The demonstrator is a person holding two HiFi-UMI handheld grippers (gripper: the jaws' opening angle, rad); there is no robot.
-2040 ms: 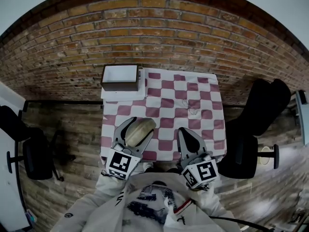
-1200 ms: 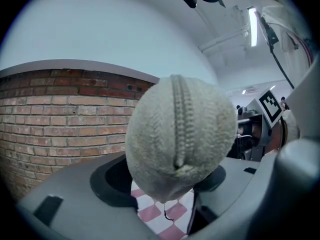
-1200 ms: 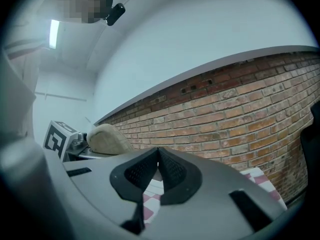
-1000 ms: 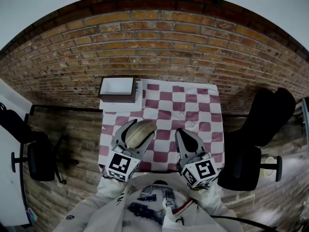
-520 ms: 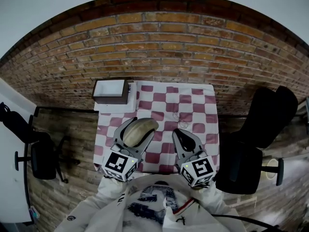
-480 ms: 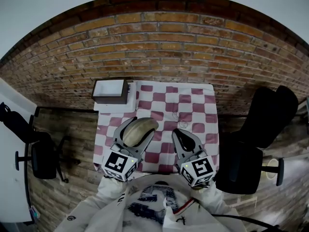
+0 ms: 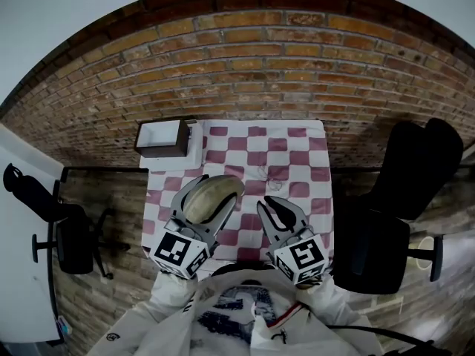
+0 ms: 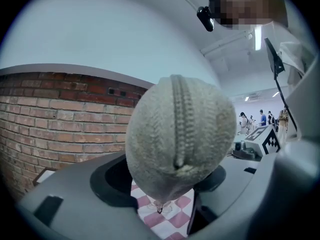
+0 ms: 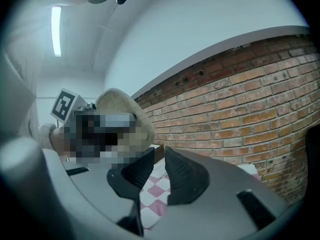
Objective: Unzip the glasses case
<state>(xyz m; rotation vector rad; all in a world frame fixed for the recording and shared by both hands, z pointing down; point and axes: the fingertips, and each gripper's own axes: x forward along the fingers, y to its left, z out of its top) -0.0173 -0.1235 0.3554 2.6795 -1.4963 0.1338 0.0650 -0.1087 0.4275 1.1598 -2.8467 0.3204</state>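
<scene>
A beige fabric glasses case (image 7: 213,193) hangs over the near left of the checkered table (image 7: 297,145), and my left gripper (image 7: 210,199) is shut on it. In the left gripper view the case (image 8: 180,134) fills the space between the jaws of my left gripper (image 8: 172,176), with its zipper running straight up the face towards the camera. To its right, my right gripper (image 7: 272,208) has just been opening. Its jaws stand a narrow gap apart with nothing between them. The right gripper view shows that gripper (image 9: 159,159) pointing past the case (image 9: 125,106), which sits at its left.
An open brown box (image 7: 162,138) stands at the table's far left corner. A small wiry thing (image 7: 263,170) lies mid-cloth. A brick wall (image 7: 245,58) rises behind the table. Black office chairs stand to the right (image 7: 404,180) and left (image 7: 63,228).
The right gripper's jaws, shut before, now stand slightly apart, and it has edged left towards the case. The left gripper still holds the case over the cloth.
</scene>
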